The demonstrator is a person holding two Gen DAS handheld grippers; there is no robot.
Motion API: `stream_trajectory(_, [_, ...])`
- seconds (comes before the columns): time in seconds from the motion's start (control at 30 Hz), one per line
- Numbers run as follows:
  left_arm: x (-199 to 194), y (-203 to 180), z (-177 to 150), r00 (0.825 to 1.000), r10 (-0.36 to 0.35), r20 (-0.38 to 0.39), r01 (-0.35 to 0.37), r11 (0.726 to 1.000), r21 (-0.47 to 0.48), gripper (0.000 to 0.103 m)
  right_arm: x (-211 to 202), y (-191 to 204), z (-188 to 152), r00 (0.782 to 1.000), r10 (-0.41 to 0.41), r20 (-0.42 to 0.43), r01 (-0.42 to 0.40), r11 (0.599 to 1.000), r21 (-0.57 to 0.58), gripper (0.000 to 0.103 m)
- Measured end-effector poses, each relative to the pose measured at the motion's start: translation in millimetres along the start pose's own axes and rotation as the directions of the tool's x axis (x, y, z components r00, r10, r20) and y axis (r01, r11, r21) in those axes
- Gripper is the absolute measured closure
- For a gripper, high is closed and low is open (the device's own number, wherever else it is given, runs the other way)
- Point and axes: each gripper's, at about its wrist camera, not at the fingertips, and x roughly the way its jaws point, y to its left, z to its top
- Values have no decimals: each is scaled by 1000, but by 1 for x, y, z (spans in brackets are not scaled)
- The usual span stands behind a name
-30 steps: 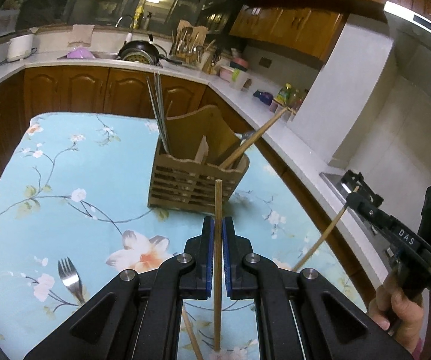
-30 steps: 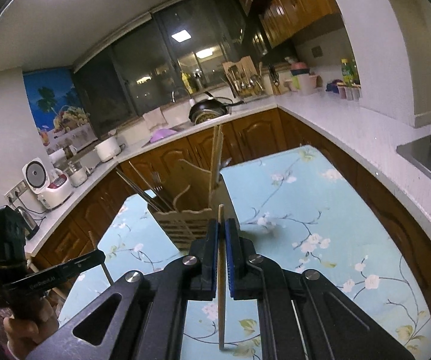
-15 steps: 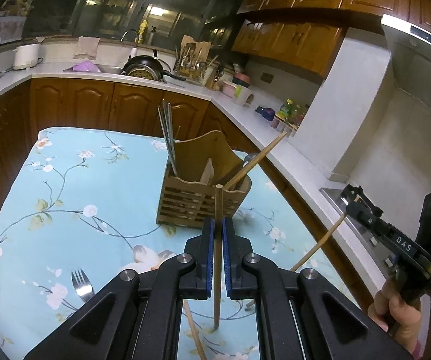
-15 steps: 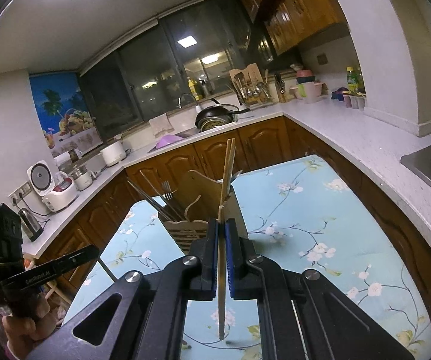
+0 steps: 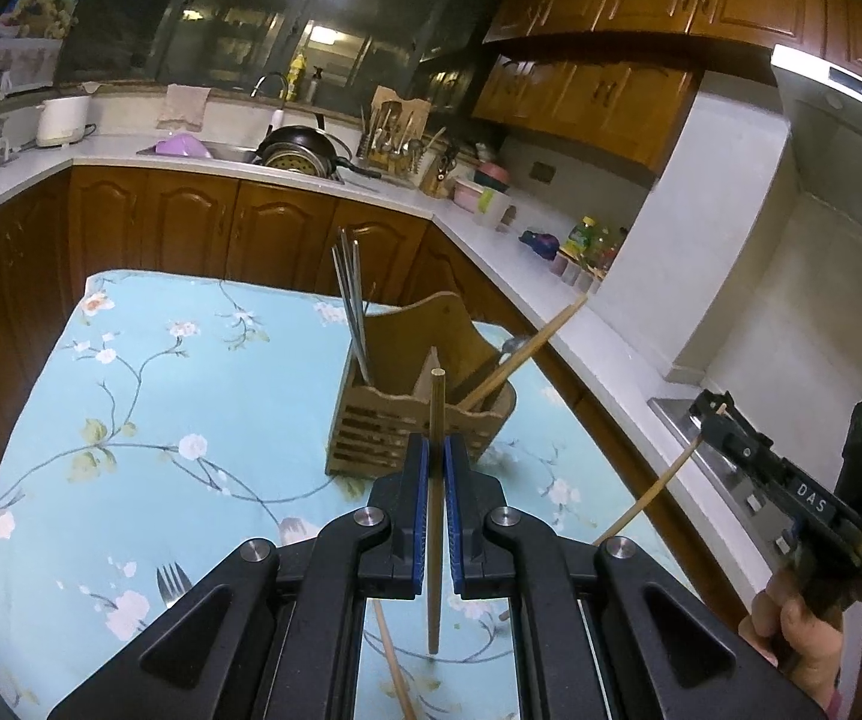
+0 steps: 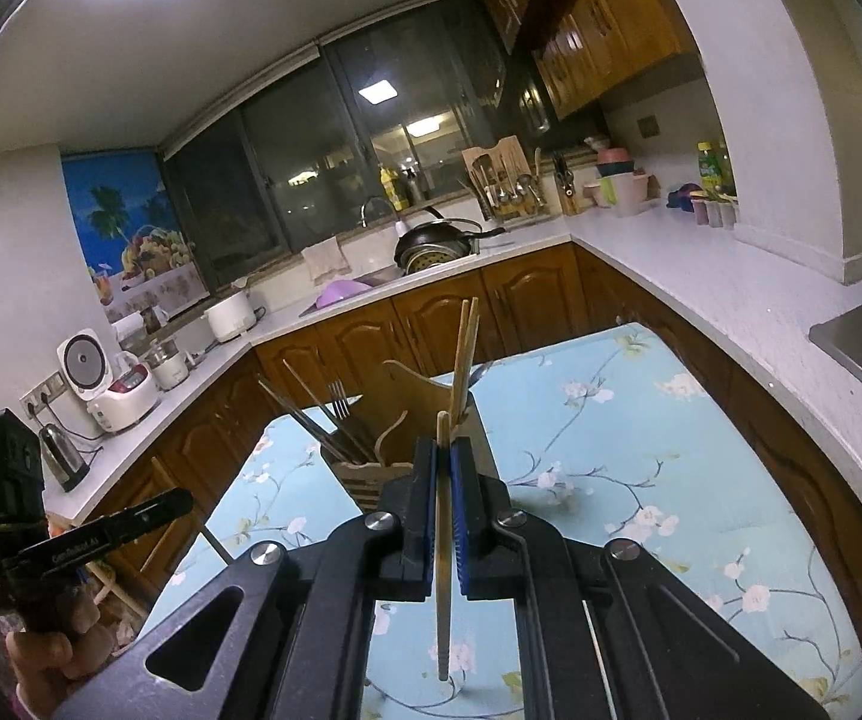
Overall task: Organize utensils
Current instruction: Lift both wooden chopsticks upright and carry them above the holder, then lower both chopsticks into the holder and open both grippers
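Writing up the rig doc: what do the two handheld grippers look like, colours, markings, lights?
Both are matte black. The left gripper and right gripper each have two fingers lined with blue pads, on black linkage arms with silver pivot screws. Side on, the right shows white "DAS" lettering and a green light on its rear block; the left bears small white lettering, not legible. No cables or sleeves visible.

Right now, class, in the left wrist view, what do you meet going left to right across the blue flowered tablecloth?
Fork → steel chopsticks standing in the wooden holder → wooden chopstick in the left tongs → right tongs gripping another chopstick.
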Motion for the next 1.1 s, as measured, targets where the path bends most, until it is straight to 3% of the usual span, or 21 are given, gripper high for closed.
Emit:
stream_trajectory(0.4, [4, 0, 38, 995, 12, 100, -16, 999, 40, 100, 13, 10, 36, 997, 16, 72, -15, 1000, -23, 98])
stream_trajectory(0.77, [21, -3, 88, 968, 31, 250, -52, 996, 76, 99, 31, 26, 96, 978, 16, 210, -3, 998, -61, 98])
stream_trajectory(0.93, [48, -2, 94, 957, 64, 284, -92, 992, 86, 100, 50, 28, 111, 973, 1, 232, 12, 998, -54, 98])
stream_trajectory(1.1, [81, -3, 81, 957, 99, 271, -126, 989, 81, 100, 72, 26, 108, 975, -17, 222, 29, 998, -53, 98])
